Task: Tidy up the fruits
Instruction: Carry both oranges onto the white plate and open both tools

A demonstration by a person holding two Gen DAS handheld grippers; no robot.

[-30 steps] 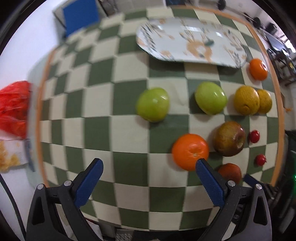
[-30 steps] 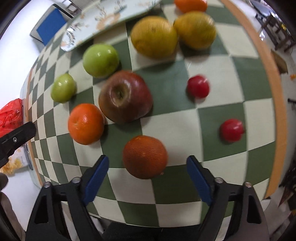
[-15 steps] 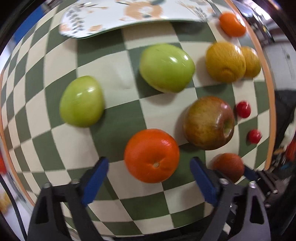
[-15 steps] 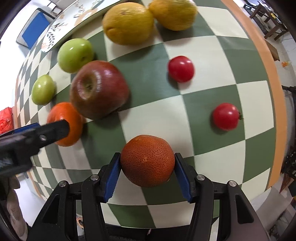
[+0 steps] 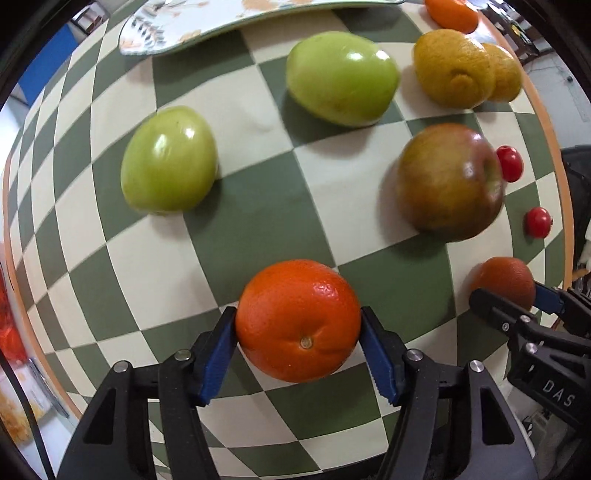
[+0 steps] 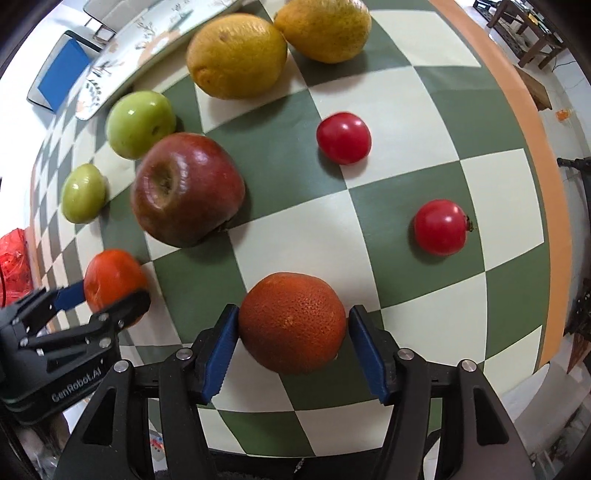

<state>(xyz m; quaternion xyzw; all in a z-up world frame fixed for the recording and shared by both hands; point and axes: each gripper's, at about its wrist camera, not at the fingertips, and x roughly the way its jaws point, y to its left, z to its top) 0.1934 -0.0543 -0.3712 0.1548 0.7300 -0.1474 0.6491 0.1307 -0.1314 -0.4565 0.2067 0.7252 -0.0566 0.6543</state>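
My left gripper (image 5: 299, 350) is shut on a bright orange (image 5: 298, 319) that rests on the checked cloth. My right gripper (image 6: 291, 341) is shut on a darker orange (image 6: 291, 321), also on the cloth; it shows in the left wrist view (image 5: 504, 278) at the right. The left gripper with its orange (image 6: 112, 282) shows at the left of the right wrist view. Beyond lie a red apple (image 5: 448, 181), two green apples (image 5: 168, 158) (image 5: 341, 77), two lemons (image 6: 236, 55) (image 6: 323, 27), two small red fruits (image 6: 343, 137) (image 6: 439, 227) and a small orange (image 5: 450, 14).
A long patterned platter (image 5: 207, 22) lies at the far side of the cloth. The cloth's orange border (image 6: 535, 147) and the table edge run along the right. A red bag (image 6: 13, 258) sits off the left edge. A blue-covered box (image 6: 61, 75) is at the far left.
Both grippers moved forward and closed on their oranges: the right one first, the left one after it.
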